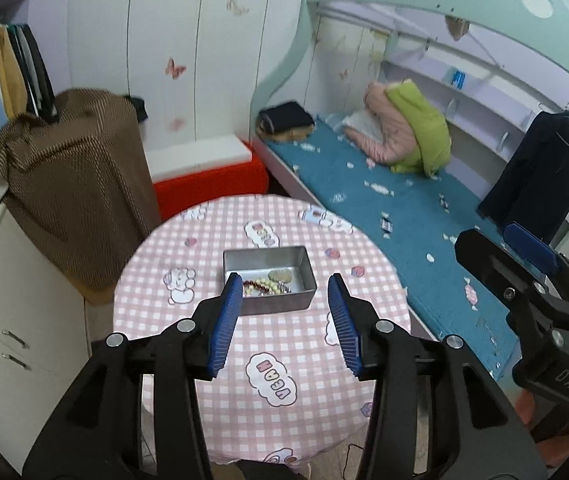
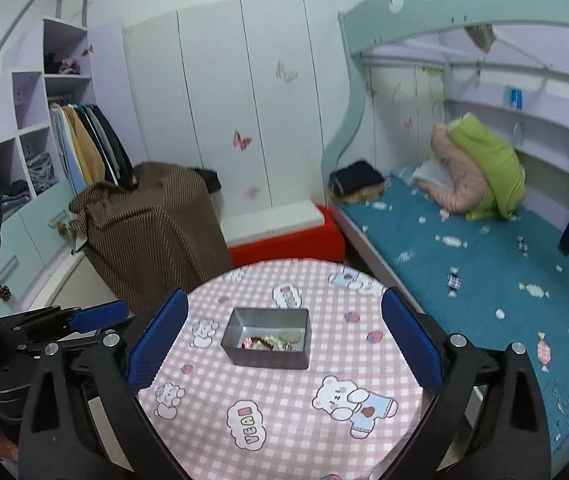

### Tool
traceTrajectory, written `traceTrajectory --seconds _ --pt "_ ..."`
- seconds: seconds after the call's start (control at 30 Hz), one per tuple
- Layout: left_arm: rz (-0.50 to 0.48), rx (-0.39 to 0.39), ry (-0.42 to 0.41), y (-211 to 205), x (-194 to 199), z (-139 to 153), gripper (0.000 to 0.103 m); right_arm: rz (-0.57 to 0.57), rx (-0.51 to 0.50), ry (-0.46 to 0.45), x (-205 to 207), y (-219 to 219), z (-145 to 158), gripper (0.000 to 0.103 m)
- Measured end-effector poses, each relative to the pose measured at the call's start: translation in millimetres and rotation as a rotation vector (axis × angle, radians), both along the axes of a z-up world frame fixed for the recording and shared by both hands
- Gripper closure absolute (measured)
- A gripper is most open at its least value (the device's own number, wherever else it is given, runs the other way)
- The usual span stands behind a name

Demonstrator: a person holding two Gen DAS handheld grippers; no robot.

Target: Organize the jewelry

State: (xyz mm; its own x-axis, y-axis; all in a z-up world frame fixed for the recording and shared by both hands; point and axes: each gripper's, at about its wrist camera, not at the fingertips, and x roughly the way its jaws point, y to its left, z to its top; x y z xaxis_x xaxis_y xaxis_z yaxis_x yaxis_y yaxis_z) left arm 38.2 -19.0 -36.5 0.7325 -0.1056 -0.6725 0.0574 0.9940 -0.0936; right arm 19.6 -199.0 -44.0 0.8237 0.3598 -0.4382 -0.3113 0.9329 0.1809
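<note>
Metal tin (image 1: 270, 280) holds jewelry (image 1: 268, 286) on checked table (image 1: 284, 344); bed (image 1: 404, 208) beside; both tools spread, empty.

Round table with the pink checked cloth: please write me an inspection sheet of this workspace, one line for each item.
Surface: round table with pink checked cartoon cloth, mostly bare.
Job's things: grey rectangular metal tin, lid off, near the table's middle; beaded bracelets and small jewelry pieces inside it.
Clutter: nothing seen on the cloth.
Grippers: left gripper open, empty; right gripper wide open, empty; neither touches the tin.
Cables: thin dark wire below the table's near edge.
Surroundings: blue-covered bunk bed with folded clothes, red box, brown draped cloth, white wardrobe.
</note>
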Motion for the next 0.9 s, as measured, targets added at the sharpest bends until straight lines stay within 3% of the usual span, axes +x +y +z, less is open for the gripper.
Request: traceTrajectory --seconds 0.3,0.9 --pt "0.009 0.014 -0.11 -4.4 -38.4 25.0 0.058 -0.033 -0.029 -0.122 -37.9 1.7 10.6 0.008" --pt "0.017 0.025 -0.16 -6.2 -71.8 31.2 0.057 -0.049 -0.031 -0.149 -63.6 -1.0 13.2 0.008"
